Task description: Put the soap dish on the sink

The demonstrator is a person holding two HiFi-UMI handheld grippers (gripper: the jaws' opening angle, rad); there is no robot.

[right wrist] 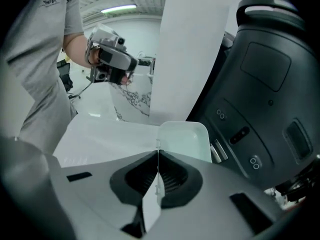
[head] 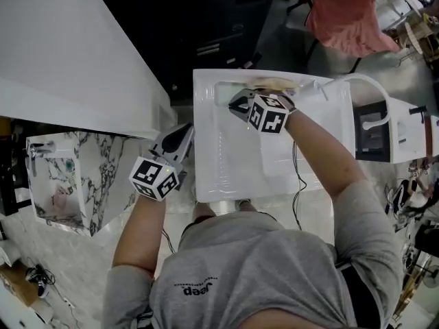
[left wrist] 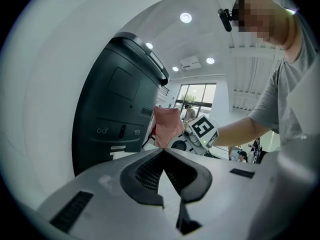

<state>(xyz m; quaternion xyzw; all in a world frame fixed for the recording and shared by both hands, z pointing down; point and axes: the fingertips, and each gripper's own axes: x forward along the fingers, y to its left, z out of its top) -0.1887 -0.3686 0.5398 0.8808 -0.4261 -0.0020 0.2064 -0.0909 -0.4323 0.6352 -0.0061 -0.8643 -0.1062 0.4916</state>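
Note:
A pale, translucent soap dish juts out past my right gripper, whose jaws are shut on the dish's thin near edge. In the head view that gripper is over the back left corner of the white sink and hides most of the dish. The sink's flat white top lies just under the dish. My left gripper hangs by the sink's left rim. Its jaws are shut, with nothing between them. It points toward the right gripper.
A big black machine stands just behind the sink, close to the dish. A white slab and a marble-patterned counter are on the left. A white appliance sits to the right, and a pink cloth hangs further back.

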